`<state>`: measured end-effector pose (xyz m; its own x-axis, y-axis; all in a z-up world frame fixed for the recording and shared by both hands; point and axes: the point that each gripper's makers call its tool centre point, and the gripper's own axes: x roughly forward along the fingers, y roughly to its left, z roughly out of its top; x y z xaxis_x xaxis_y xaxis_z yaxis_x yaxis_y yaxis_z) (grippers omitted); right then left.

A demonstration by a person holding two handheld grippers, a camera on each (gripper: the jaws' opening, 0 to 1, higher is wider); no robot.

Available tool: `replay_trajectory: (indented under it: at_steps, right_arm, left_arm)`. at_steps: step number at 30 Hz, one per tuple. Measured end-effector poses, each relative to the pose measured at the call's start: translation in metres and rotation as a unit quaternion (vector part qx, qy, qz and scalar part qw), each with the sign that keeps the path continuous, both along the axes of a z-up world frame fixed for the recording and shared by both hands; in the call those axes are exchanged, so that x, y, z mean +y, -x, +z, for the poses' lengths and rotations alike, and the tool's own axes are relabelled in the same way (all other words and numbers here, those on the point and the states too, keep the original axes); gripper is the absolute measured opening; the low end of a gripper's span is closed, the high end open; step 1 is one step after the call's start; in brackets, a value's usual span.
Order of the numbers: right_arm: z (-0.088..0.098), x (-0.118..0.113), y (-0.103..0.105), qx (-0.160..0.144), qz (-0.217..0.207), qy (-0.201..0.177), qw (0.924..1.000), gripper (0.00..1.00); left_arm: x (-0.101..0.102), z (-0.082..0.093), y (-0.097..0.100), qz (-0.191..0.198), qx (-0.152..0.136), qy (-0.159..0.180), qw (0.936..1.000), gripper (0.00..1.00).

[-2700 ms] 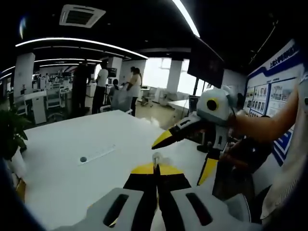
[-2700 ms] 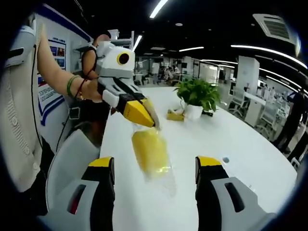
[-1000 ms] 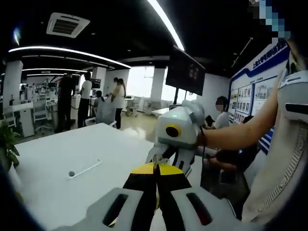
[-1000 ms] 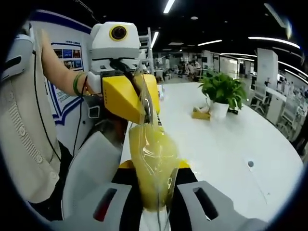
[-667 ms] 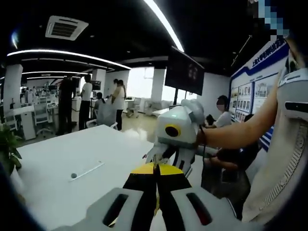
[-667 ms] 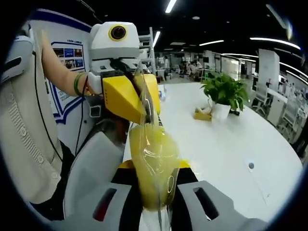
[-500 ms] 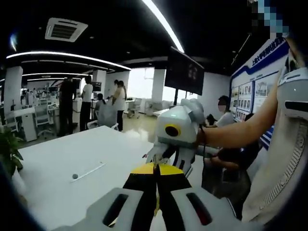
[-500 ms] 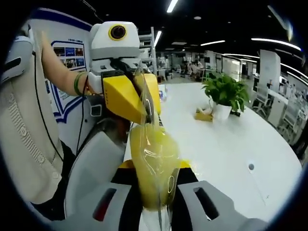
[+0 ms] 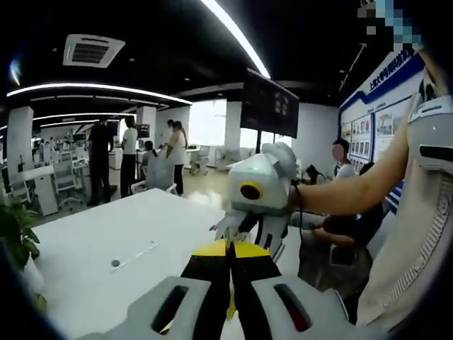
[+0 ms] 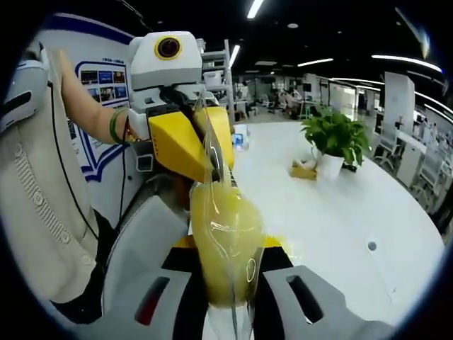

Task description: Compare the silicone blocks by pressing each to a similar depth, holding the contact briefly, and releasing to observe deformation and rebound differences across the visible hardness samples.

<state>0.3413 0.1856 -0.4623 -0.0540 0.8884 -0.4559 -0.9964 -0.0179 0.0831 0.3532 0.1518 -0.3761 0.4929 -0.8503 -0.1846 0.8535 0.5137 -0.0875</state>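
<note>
A yellow silicone block (image 10: 225, 248) sits inside a clear plastic bag (image 10: 212, 163) held up between both grippers. In the right gripper view, my right gripper (image 10: 226, 244) is shut on the block through the bag, low in the middle. Above it, my left gripper (image 10: 218, 172) comes in from the upper left, its yellow jaws shut on the bag's top edge. In the left gripper view, my left gripper (image 9: 228, 247) is shut with a thin sliver of bag between its tips. The right gripper (image 9: 239, 232) faces it just beyond, its jaw tips partly hidden.
A long white table (image 10: 340, 212) stretches ahead with a potted plant (image 10: 333, 138), a small yellow item (image 10: 306, 170) beside it and a bottle (image 10: 239, 138). People (image 9: 134, 152) stand far off; one person (image 9: 341, 166) sits by the poster wall.
Since 2.7 s ago my right gripper has shut on the bagged yellow block, which hung free between its open jaws. Over the last second both grips hold; the views drift slightly.
</note>
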Motion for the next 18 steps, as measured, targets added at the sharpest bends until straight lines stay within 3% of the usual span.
replay_trajectory:
  at_steps: [10,18]
  right_arm:
    - [0.0019,0.0003,0.0002,-0.023,0.007,0.005,0.9997,0.16]
    - [0.0026,0.0008,0.0031,-0.024,0.007,0.004,0.9997,0.18]
  left_arm:
    - [0.001,0.0013,0.0011,0.004,0.0,0.0,1.0,0.0]
    - [0.0003,0.0017,0.0033,0.007,-0.004,-0.003,1.0,0.0]
